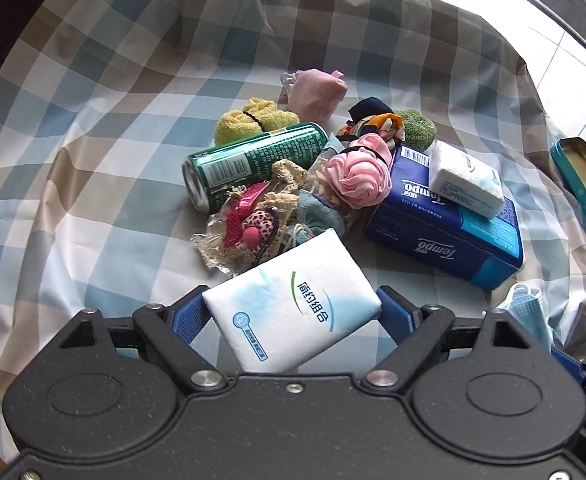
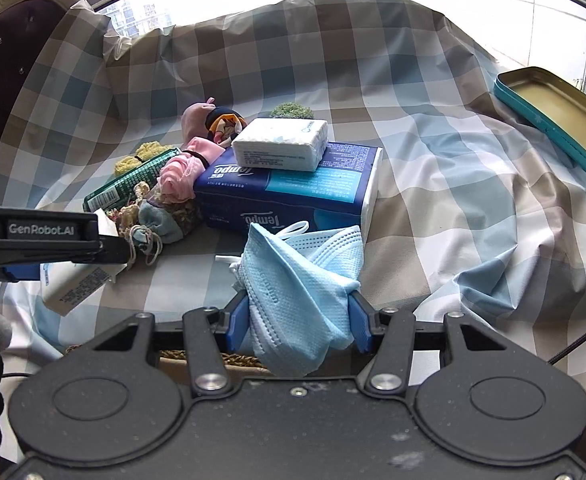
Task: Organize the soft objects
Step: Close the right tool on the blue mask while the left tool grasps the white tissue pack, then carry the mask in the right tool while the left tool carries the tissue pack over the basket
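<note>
My left gripper [image 1: 293,304] is shut on a white tissue pack [image 1: 291,300], held above the checked cloth [image 1: 113,120]; the pack also shows in the right wrist view [image 2: 77,280]. My right gripper [image 2: 299,312] is shut on a crumpled blue face mask [image 2: 293,280], whose edge shows in the left wrist view [image 1: 527,308]. Ahead lies a pile: a blue Tempo tissue box [image 1: 445,224] with a small white tissue pack [image 1: 465,178] on top, a pink fabric rose [image 1: 357,176], a pink pouch [image 1: 319,92], a yellow towel [image 1: 249,118].
A green can [image 1: 253,160] lies on its side in the pile beside a packet of hair clips [image 1: 249,228]. A green scrubber [image 1: 417,126] sits behind the box. An open teal tin [image 2: 561,120] rests at the right. A dark chair back [image 2: 9,60] stands left.
</note>
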The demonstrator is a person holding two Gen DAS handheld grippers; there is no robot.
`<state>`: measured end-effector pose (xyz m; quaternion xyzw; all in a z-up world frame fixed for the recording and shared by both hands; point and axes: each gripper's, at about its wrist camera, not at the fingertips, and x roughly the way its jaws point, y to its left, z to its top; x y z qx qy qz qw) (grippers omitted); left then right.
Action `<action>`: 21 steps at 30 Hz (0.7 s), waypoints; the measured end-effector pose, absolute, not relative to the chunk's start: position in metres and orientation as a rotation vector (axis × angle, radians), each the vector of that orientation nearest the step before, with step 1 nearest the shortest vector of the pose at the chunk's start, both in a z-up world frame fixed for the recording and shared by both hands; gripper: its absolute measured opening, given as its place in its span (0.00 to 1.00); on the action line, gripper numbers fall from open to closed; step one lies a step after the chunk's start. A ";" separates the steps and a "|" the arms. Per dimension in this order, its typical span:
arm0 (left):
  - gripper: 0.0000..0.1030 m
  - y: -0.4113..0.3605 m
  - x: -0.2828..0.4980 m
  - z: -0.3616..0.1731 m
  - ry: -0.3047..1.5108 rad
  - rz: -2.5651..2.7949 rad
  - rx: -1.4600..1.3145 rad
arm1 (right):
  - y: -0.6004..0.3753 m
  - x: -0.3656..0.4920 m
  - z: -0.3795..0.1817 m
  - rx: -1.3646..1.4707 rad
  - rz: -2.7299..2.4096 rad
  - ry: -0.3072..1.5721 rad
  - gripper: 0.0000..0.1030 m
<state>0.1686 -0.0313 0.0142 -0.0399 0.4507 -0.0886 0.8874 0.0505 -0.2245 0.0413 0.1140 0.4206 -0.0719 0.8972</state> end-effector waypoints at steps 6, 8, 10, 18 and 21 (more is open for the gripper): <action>0.81 -0.011 0.130 0.027 0.894 -0.182 -0.102 | -0.214 0.023 0.060 0.237 -0.128 0.833 0.49; 0.81 -0.006 0.118 0.028 0.887 -0.185 -0.110 | -0.209 0.013 0.065 0.236 -0.117 0.823 0.49; 0.81 -0.003 0.107 0.028 0.882 -0.185 -0.113 | -0.205 0.002 0.070 0.235 -0.105 0.814 0.49; 0.81 0.004 0.066 0.022 0.868 -0.183 -0.122 | -0.188 -0.037 0.086 0.220 -0.064 0.778 0.49; 0.81 0.005 0.053 0.019 0.868 -0.183 -0.122 | -0.183 -0.050 0.091 0.214 -0.043 0.772 0.49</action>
